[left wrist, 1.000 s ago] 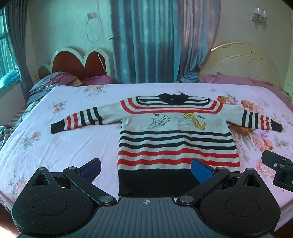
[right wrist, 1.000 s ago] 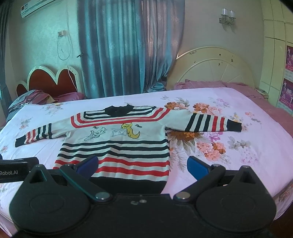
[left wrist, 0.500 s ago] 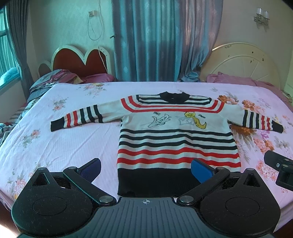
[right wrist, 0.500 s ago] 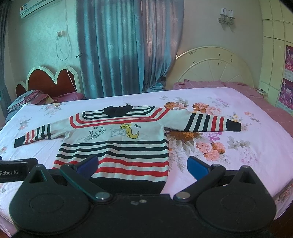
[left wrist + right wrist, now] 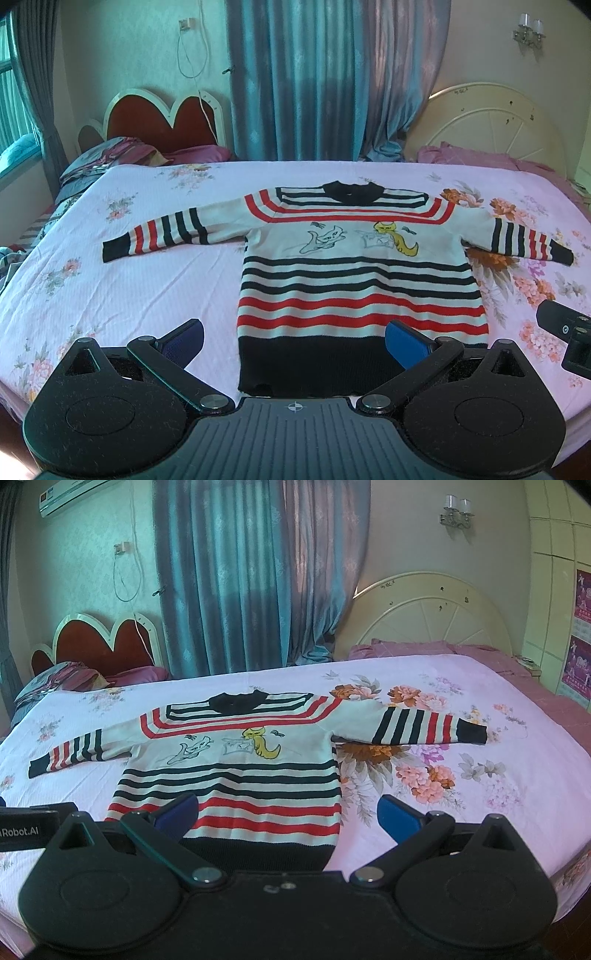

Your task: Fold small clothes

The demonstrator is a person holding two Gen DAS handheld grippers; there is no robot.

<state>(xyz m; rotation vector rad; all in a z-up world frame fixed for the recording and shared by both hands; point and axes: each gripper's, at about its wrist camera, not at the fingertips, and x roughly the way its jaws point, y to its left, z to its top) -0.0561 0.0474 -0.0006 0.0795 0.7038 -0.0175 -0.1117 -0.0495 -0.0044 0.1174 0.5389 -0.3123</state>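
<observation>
Left gripper [image 5: 293, 341] sits bottom centre of its view, jaws wide apart, nothing between them; blue pads [image 5: 404, 347] hover over the near edge of the bed. Right gripper [image 5: 288, 814] is the same in its own view: spread wide, empty, low centre of frame. Each tool's body shows at the edge of the other's view, so they're side by side. The sweater [image 5: 354, 280] lies flat, face up, centre frame on the pink floral bedsheet [image 5: 129, 295], unfolded. Black hem [image 5: 332, 363] is nearest, just beyond the pads; collar [image 5: 351, 192] is at the far end, toward the curtain [image 5: 295, 81]. So the body's long axis runs near-to-far, hem to collar, while the sleeves stretch out across the frame, cuffs at mid-left [image 5: 114, 249] and mid-right [image 5: 561, 254]. My read on handling: knit, soft, light, no stiffness, will drape and stretch, and may drag on the sheet rather than slide cleanly. It's not fragile, though a pinch could snag the knit. Best holds look like a cuff or shoulder seam for folding sleeves inward, then both hem corners to bring the bottom up to the collar. Pinch only the top layers you mean to move.
</observation>
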